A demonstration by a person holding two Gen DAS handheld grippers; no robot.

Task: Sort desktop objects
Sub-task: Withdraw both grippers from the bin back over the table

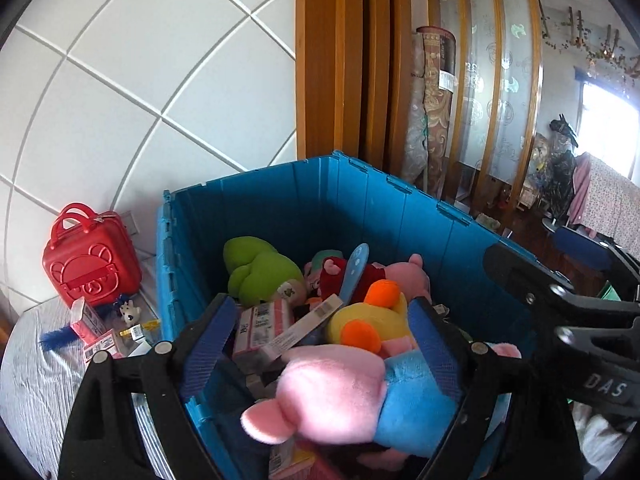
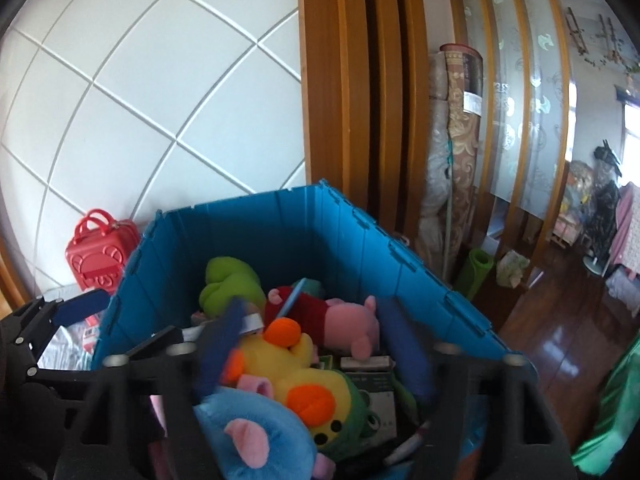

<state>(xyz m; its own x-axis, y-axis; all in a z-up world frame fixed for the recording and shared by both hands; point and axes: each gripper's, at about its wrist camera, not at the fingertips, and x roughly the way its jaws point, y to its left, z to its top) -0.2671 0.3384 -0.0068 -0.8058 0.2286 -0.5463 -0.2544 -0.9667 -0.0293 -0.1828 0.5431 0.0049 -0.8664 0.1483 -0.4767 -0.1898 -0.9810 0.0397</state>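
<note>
A blue plastic crate (image 1: 360, 208) (image 2: 280, 236) holds several plush toys and small boxes. My left gripper (image 1: 324, 332) is open above the crate's near corner. A pink and blue pig plush (image 1: 352, 396) lies on the pile just below and between its blue-padded fingers, not clamped. A yellow duck plush (image 1: 368, 320) (image 2: 296, 368) sits behind it. My right gripper (image 2: 316, 344) is open over the crate, above the duck and the blue plush (image 2: 256, 432). The right gripper also shows at the right edge of the left wrist view (image 1: 568, 304).
A red toy suitcase (image 1: 92, 260) (image 2: 100, 248) stands against the tiled wall left of the crate. Small boxes and a tiny white figure (image 1: 130, 312) lie on the white cloth beside it. Wooden slats, rolled rugs (image 2: 456, 152) and wood floor are to the right.
</note>
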